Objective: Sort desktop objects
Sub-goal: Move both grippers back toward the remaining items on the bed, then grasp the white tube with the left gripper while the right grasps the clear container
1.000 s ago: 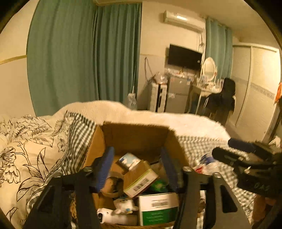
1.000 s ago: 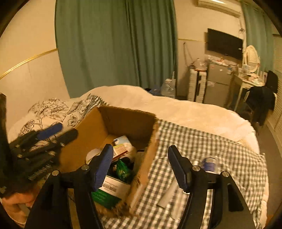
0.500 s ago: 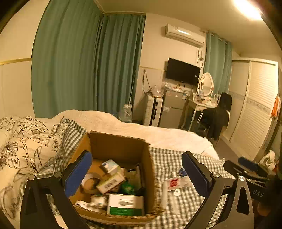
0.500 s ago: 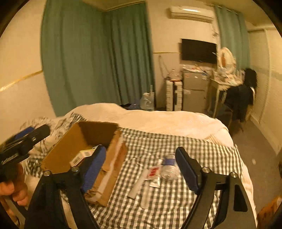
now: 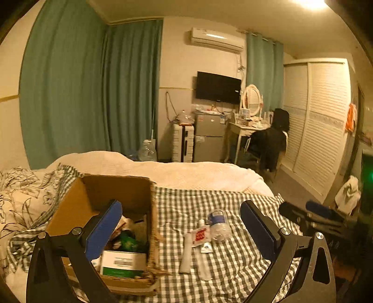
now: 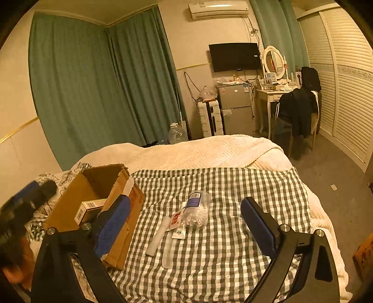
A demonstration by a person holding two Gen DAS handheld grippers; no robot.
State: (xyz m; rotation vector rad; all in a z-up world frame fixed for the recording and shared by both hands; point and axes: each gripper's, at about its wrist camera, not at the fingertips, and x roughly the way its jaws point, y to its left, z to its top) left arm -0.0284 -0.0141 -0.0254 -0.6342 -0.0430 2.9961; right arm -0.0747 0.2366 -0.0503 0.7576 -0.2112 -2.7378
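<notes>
With both jaws just opened wide and empty, we'd take the clear plastic bottle (image 6: 195, 211) across its middle (light, crushable, probably slippery).

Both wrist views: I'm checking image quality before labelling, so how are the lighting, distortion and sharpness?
Left wrist view: warm yellow cast, blown-out glare from a ceiling light at the top edge, fisheye bending of the curtains, dark corners. Right wrist view: same warm tint, no glare source in frame, louvred wardrobe curved by the lens; the left tongs at the edge are blurred.
</notes>
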